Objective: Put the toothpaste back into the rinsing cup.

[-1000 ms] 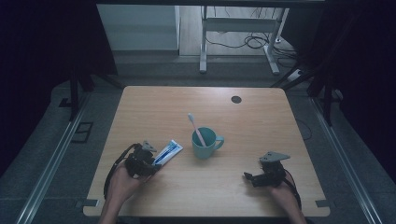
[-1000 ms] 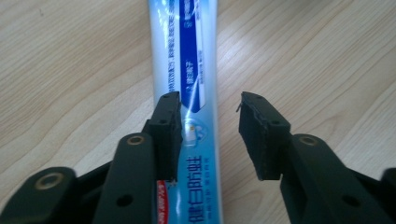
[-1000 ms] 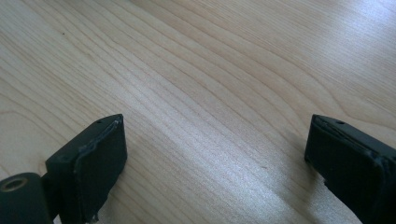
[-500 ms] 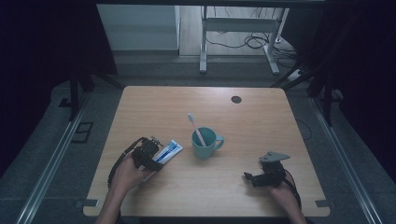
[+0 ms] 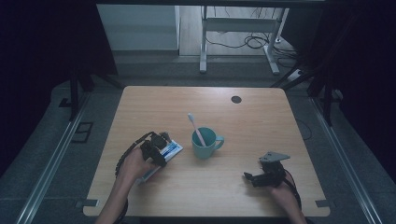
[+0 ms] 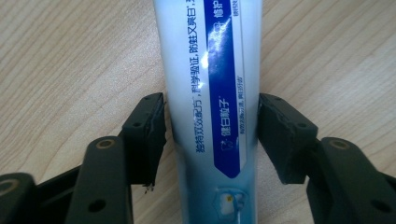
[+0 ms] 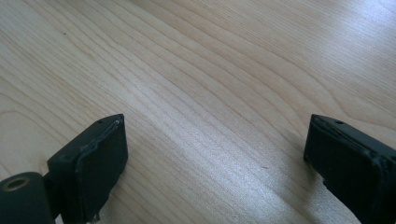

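The left gripper [image 6: 210, 135] has its jaws either side of a toothpaste tube [image 6: 210, 84] lying flat on the table [image 6: 70, 56], the pads close but seemingly not pressing. Its jaws have just been opening. The right gripper [image 7: 215, 158] rests wide open, holding nothing.

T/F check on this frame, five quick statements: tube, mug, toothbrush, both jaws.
1. The toothpaste tube lies flat on the table between the left gripper's jaws. True.
2. The toothbrush lies flat on the table beside the mug. False: it stands tilted in the teal mug.
3. The right gripper's jaws are open with nothing but bare wood between them. True.
4. The right gripper holds the mug by its handle. False: it sits apart from the mug, near the table's front right.
5. The tube is red. False: it is white and blue.
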`<state>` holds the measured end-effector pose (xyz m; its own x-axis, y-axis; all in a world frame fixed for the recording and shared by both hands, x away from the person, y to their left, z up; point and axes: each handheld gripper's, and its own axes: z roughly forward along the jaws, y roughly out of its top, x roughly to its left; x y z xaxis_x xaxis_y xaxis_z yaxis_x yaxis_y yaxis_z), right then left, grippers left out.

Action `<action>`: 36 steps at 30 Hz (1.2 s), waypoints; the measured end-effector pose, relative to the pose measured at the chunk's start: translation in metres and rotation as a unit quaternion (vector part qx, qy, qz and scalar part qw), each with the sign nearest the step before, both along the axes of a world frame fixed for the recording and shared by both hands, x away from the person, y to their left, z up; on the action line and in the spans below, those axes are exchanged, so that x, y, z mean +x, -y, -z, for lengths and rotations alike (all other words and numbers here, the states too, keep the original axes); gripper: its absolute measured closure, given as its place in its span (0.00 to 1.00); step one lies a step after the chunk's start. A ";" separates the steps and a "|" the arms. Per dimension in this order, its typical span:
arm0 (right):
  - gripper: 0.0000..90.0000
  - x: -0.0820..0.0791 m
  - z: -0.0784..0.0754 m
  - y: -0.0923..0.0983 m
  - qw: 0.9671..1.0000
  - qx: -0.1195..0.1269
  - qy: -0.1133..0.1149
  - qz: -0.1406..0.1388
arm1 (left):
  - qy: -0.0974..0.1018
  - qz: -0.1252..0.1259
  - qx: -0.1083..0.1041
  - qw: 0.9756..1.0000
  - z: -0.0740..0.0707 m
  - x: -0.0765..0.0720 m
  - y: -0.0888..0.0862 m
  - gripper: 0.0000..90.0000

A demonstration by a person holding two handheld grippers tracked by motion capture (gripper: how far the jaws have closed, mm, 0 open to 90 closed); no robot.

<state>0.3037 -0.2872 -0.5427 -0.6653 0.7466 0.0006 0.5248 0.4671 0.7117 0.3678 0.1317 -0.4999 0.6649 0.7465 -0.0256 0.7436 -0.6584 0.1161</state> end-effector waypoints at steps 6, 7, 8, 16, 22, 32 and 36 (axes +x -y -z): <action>0.07 0.000 0.000 0.000 1.000 0.000 0.000 0.000 | -0.020 -0.004 0.013 1.000 0.002 0.004 0.005 0.53; 0.07 0.000 0.000 0.000 1.000 0.000 0.000 -0.001 | -0.021 -0.005 0.013 1.000 0.002 0.004 0.005 0.53; 0.07 0.000 0.000 0.000 1.000 0.000 0.000 -0.001 | -0.021 -0.009 0.012 1.000 0.002 0.004 0.005 0.54; 0.07 0.000 0.000 0.000 1.000 0.000 0.000 -0.001 | -0.024 -0.011 0.000 1.000 -0.004 0.003 0.000 0.71; 0.07 0.000 0.000 0.000 1.000 0.000 0.000 -0.001 | -0.016 -0.007 -0.017 1.000 -0.006 0.001 -0.005 0.77; 0.07 0.000 0.000 0.000 1.000 0.001 0.000 -0.001 | 0.015 -0.013 -0.067 0.998 -0.016 -0.007 -0.011 0.79; 0.07 0.000 0.000 0.000 1.000 0.001 0.000 -0.001 | 0.028 -0.011 -0.077 0.997 -0.023 -0.011 -0.012 0.79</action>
